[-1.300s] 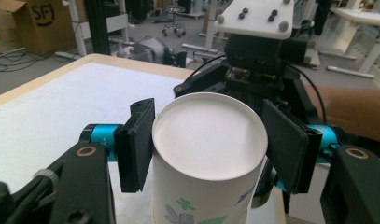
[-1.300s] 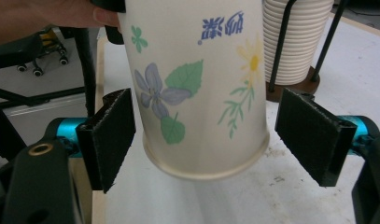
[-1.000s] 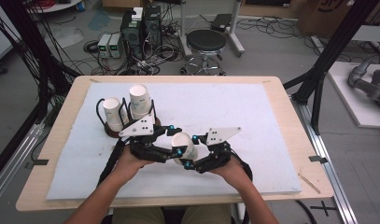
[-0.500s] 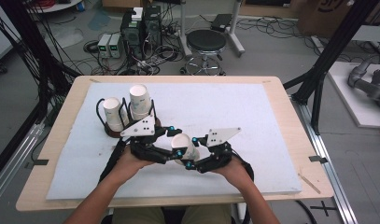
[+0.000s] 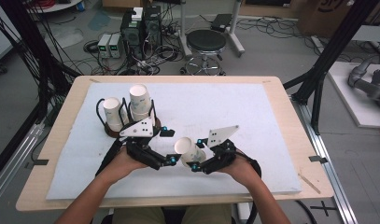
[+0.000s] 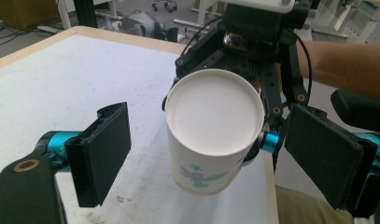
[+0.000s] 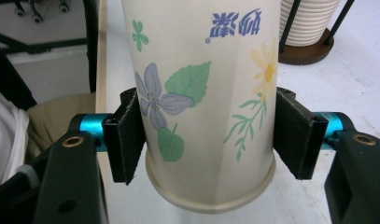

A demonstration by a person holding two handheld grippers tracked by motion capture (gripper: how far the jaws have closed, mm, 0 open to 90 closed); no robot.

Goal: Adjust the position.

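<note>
A: White paper cup with flower print [image 7: 201, 93]: who has it now?
B: The right tool [image 5: 197, 161] grips it above the white worktop [image 5: 253, 121]; the left tool [image 6: 206, 158] has just opened, jaws clear. Handover looks done.

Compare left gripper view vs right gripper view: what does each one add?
Left gripper view: round white end of the paper cup, left gripper with jaws just opened, clear of it. Right gripper view: flower print, right gripper with jaws just closing, pads pressing the cup's sides, wooden base of the rack. Both: the cup, white mat.
</note>
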